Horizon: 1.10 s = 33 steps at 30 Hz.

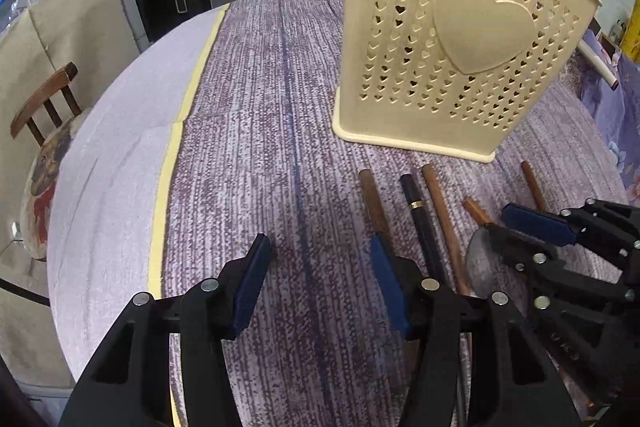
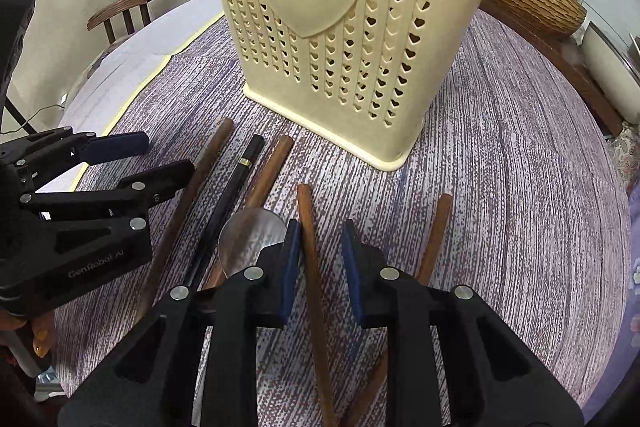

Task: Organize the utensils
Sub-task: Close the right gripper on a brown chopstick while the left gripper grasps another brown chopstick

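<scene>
A cream utensil holder [image 1: 452, 39] [image 2: 332, 27] with heart-shaped holes stands upright on the purple tablecloth. In front of it lie several brown chopsticks, a black chopstick [image 1: 418, 215] [image 2: 240, 175] and a metal spoon [image 2: 252, 235] [image 1: 480, 263]. My right gripper [image 2: 320, 255] [image 1: 502, 223] hangs low over them. One brown chopstick [image 2: 308, 227] runs between its narrowed jaws, close to the left pad and clear of the right pad. Left of the utensils, my left gripper [image 1: 320, 267] [image 2: 160, 155] is open over bare cloth with nothing between its fingers.
Another brown chopstick [image 2: 436, 235] lies just right of my right gripper. The table edge, with a yellow strip [image 1: 176, 147], curves along the left, and a wooden chair [image 1: 44, 103] stands beyond it. A woven object [image 2: 528, 3] sits on a wooden stand behind the holder.
</scene>
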{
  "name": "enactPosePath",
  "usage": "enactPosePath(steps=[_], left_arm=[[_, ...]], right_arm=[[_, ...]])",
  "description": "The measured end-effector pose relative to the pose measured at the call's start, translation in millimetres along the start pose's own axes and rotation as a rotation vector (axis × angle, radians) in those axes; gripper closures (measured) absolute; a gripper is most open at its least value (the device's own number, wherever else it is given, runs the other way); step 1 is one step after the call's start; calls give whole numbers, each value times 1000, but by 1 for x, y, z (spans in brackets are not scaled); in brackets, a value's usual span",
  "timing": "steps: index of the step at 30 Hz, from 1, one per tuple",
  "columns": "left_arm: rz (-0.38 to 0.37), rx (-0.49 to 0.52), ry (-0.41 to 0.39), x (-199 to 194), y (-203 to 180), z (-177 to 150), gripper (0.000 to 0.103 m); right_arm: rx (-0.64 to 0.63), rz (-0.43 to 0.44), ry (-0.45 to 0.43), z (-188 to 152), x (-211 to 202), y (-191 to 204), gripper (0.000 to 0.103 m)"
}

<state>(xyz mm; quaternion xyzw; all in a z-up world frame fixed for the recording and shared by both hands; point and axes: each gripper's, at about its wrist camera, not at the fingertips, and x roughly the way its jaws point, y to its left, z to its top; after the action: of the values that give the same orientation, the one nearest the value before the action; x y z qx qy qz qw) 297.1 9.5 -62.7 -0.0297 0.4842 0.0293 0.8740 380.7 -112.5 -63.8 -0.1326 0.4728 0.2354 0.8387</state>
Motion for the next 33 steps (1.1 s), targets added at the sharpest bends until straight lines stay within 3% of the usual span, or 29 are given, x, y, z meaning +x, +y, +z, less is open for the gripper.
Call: enactPosePath(steps=[6,10,18,25,30,33], left_arm=[[-32,-50,-23,-6,3,-3,52],[-36,-20,-31,-7,-9,-4,52],[29,52,-32,3,-27,-6,68],[48,74,-27,9,-26,4,91],[56,74,-32,9,-28,3,91],[47,66,-24,5,-29,0,91]], right_arm=[[7,1,-11,-2,0,-1,81],[13,0,-10,-1,1,0,81],[17,-2,-13,-1,0,0,81],[12,-23,-14,2,1,3,83],[-29,-47,-17,1,2,14,94],[-43,-56,-12,2,2,16,95]])
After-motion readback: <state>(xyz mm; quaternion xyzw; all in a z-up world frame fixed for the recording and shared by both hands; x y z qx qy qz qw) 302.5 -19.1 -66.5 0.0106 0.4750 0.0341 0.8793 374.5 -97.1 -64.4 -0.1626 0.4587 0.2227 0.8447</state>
